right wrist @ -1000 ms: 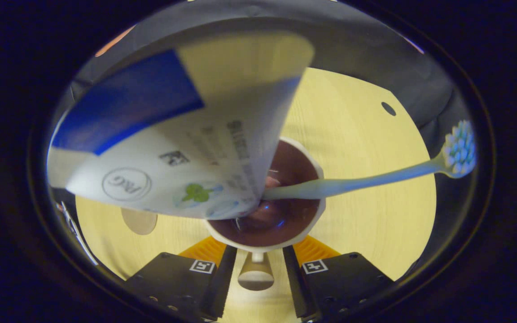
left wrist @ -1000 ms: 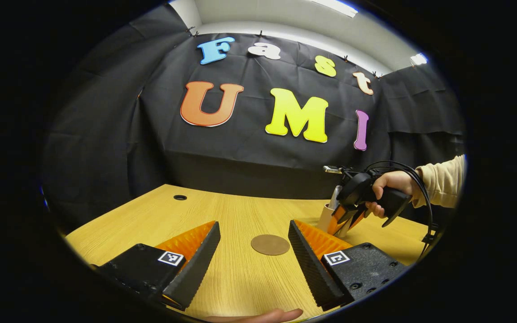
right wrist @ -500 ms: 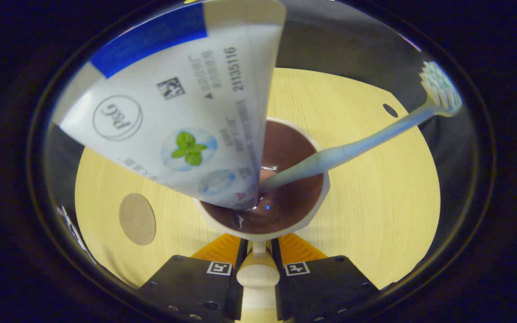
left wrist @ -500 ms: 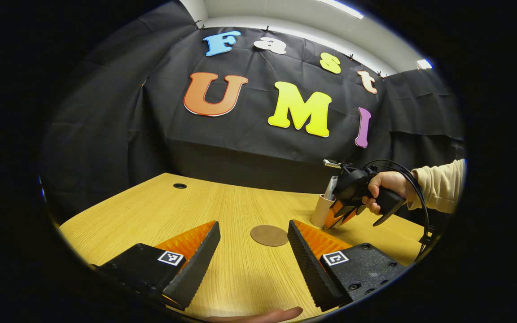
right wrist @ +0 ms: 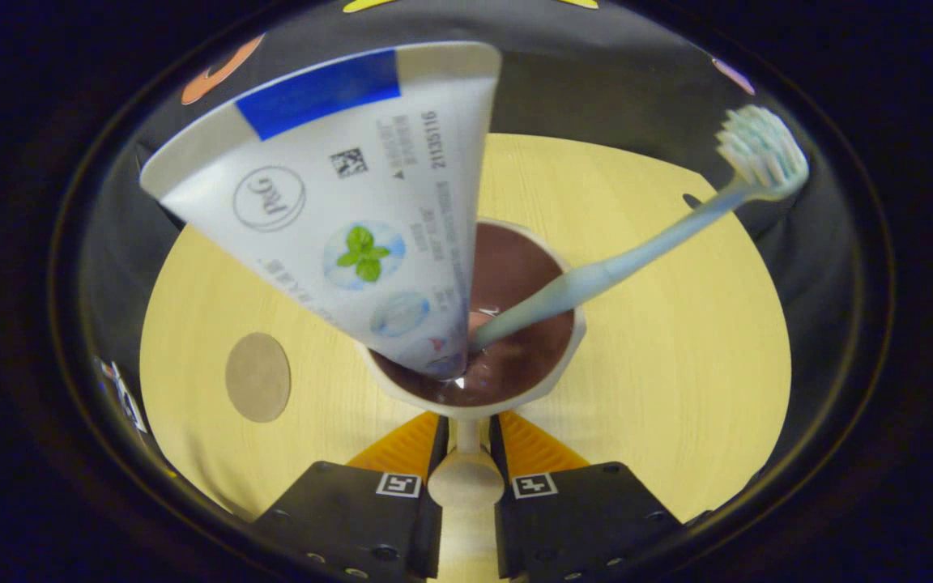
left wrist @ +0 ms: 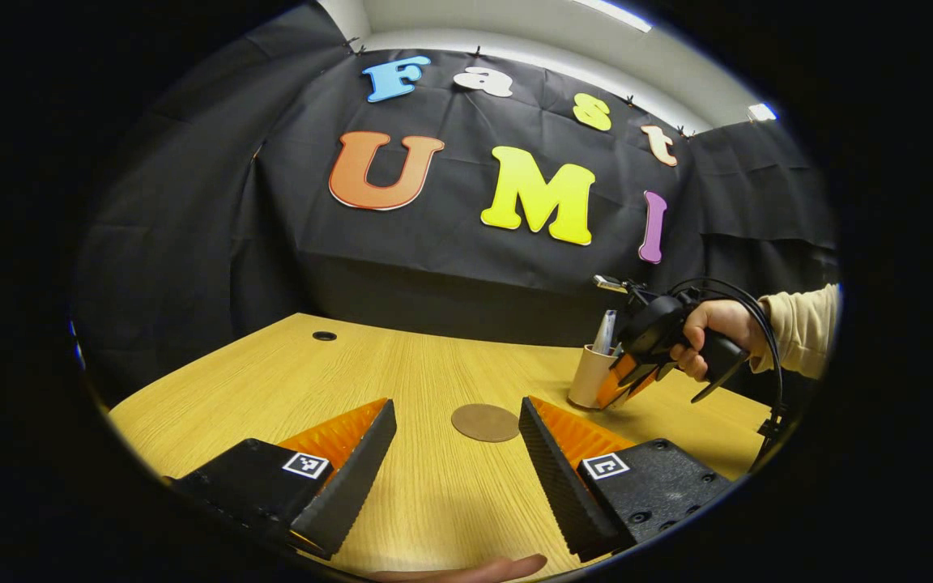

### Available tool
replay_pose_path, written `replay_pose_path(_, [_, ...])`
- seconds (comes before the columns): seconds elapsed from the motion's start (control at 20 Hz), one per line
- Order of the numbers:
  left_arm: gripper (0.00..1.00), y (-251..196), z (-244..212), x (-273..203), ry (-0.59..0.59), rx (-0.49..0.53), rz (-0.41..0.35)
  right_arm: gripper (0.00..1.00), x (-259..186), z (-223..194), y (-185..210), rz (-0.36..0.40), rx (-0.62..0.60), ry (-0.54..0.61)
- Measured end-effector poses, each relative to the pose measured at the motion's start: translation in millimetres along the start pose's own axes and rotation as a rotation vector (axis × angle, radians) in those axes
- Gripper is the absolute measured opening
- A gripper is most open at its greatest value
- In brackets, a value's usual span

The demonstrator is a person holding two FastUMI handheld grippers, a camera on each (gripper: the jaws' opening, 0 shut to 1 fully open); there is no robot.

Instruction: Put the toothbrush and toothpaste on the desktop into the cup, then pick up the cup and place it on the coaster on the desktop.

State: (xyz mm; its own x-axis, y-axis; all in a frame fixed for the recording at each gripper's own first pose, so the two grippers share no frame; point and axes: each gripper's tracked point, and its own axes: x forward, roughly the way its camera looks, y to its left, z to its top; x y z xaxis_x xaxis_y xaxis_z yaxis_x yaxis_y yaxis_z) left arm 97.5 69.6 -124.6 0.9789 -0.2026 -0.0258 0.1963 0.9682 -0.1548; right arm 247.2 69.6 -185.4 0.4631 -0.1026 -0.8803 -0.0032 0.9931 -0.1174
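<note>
Across the wooden desktop (left wrist: 402, 380), the right gripper (right wrist: 465, 486) is clamping the loaded cup's handle (right wrist: 466, 474), needing a lift toward the coaster (right wrist: 257, 377) while the left gripper (left wrist: 454, 465) is idling wide.

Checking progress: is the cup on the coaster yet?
No, the cup stands on the desk to the right of the coaster, which lies bare.

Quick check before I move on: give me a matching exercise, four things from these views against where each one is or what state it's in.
Things:
1. toothpaste
2. coaster
3. right claw
4. left claw

States:
A. open, nothing between its fingers
B. bare on the desktop
C. standing in the cup beside the toothbrush
D. shut on the cup's handle

Pairs: 1-C, 2-B, 3-D, 4-A
</note>
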Motion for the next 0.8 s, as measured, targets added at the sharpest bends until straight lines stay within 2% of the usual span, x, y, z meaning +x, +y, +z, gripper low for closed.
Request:
replay_pose_path(0.15, [0.98, -2, 1, -7, -0.003, 0.006, -0.002, 0.23, -6, 4, 19, 0.021, -0.05, -0.015])
replay_pose_path(0.25, [0.98, -1, 4, -10, -0.013, 0.015, 0.003, 0.21, -4, 1, 24, 0.006, -0.091, -0.008])
replay_pose_path(0.8, [0.97, -7, 3, -14, -0.02, 0.035, -0.012, 0.21, 11, -6, 22, 0.032, -0.07, 0.054])
